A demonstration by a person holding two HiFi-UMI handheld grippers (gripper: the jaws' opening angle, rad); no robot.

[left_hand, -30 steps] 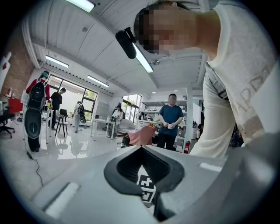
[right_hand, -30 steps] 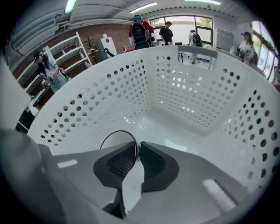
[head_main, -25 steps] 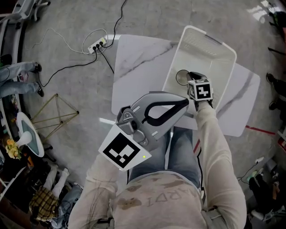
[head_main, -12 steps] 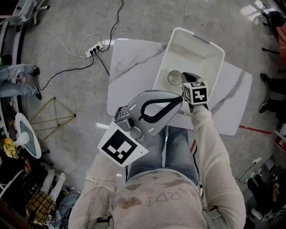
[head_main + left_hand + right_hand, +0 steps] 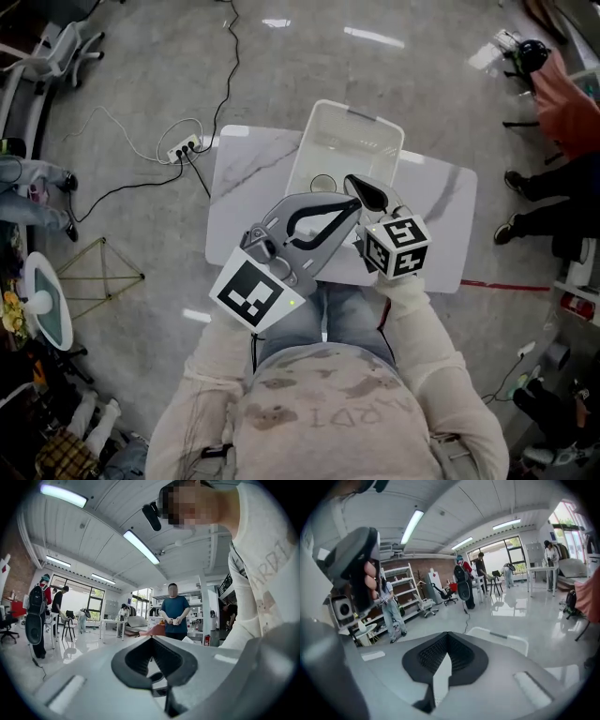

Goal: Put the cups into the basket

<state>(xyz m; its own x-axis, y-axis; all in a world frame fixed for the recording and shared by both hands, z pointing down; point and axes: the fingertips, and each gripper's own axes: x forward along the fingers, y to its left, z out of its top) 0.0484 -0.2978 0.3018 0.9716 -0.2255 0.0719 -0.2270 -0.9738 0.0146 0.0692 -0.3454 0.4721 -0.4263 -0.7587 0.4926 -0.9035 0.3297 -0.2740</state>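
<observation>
Marble-white desk (image 5: 246,187) carries a white basket (image 5: 389,142) with one cup (image 5: 323,183) inside; left hand-held gripper (image 5: 357,202) and right hand-held gripper (image 5: 353,182) are both closed, empty, near the basket.

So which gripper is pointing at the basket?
The right gripper: the white basket shows beyond its fingers. The left gripper faces a standing person.

Gripper views: fisheye bending and black vignette at the rims; ceiling tubes (image 5: 140,546) at 11 o'clock light the room evenly; the left gripper (image 5: 151,640), close to the lens, is soft. Head view: dimmer, with floor (image 5: 375,36) glare at 12 o'clock.
</observation>
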